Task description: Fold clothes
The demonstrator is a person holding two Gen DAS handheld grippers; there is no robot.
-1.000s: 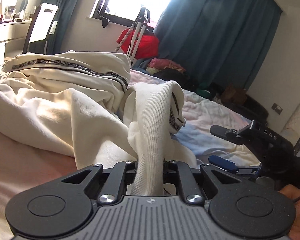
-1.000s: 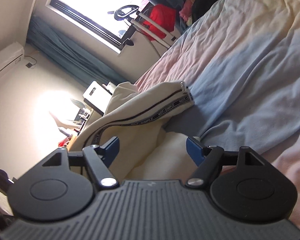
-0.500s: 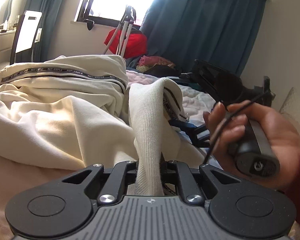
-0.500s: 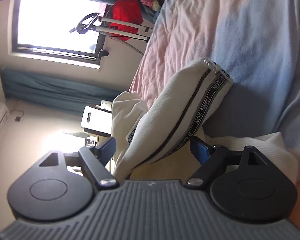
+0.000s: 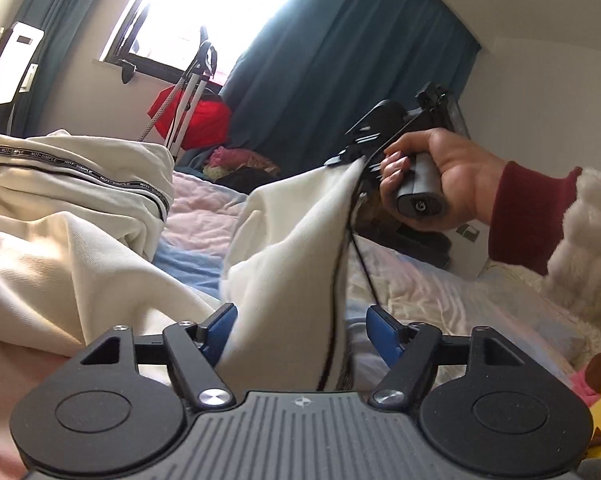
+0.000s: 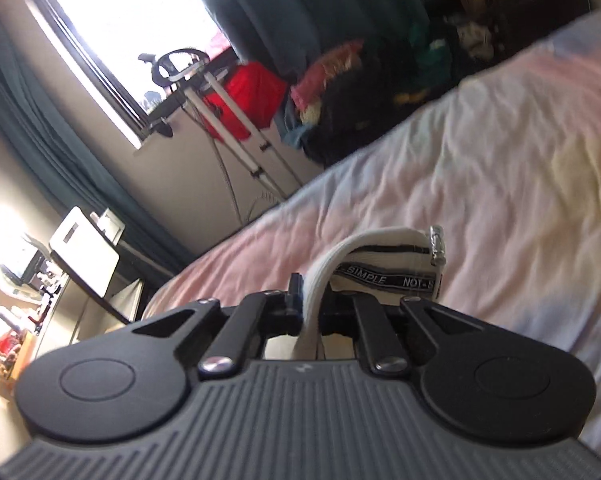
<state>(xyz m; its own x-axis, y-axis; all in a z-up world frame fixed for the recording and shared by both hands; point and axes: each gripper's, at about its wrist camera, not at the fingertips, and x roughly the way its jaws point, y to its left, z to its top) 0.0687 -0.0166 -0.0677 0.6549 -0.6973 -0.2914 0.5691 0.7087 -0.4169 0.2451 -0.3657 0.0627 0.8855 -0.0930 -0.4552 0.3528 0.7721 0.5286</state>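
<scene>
Clearly, the cream garment is spread rumpled over the bed, and its cuff end is clamped between the shut jaws of the right hand-held gripper and held up off the bed. The left hand-held gripper is being opened, with cloth lying loose between its blue pads. For a clean fold, the trimmed edge is best kept taut, and the left should be cleared before the cuff is carried across.
</scene>
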